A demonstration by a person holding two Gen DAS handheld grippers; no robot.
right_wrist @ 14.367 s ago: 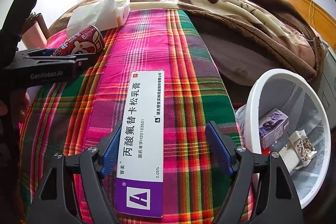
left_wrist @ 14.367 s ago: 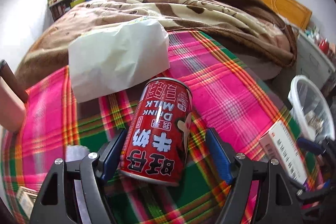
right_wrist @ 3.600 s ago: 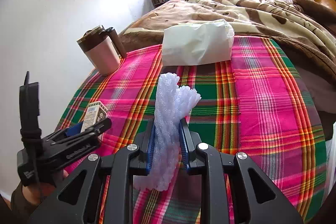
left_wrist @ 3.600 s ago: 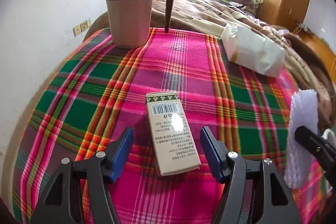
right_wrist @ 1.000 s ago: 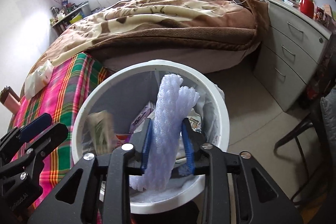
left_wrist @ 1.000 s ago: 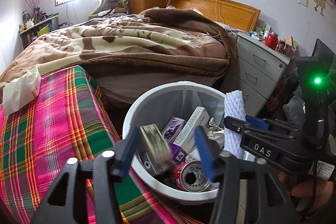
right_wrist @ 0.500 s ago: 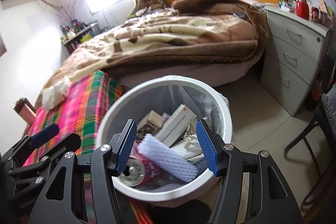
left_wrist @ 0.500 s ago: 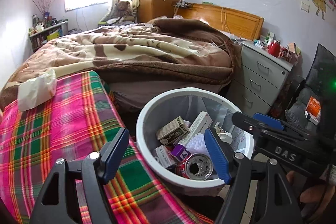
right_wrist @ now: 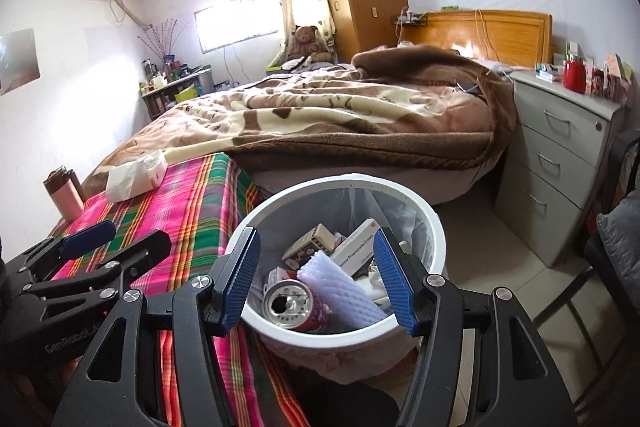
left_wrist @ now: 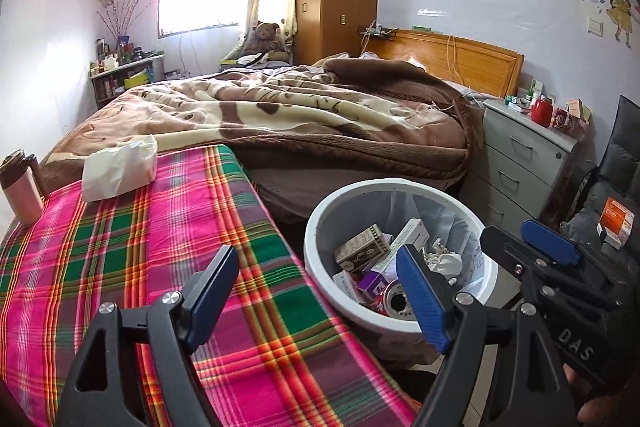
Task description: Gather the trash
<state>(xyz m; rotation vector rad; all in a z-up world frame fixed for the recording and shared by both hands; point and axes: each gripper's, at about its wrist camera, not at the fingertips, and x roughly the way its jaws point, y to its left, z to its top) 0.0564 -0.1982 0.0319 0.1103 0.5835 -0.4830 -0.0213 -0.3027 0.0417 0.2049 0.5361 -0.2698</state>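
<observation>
Bedroom, foam sleeve in bin below parted right gripper

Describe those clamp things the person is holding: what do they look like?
Each is a black frame with triangular cut-outs and round silver bolts, ending in two fingers lined with ribbed blue pads. The left gripper shows pale lettering, "GenRobot", along its side in the right wrist view. The right gripper has "DAS" printed on its side in the left wrist view. No cables or sleeves are visible.

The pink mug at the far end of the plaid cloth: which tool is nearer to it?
Left. The left tool hangs over the plaid cloth's near part, opening and empty. The right tool is above the trash bin, farther from the pink mug.
</observation>
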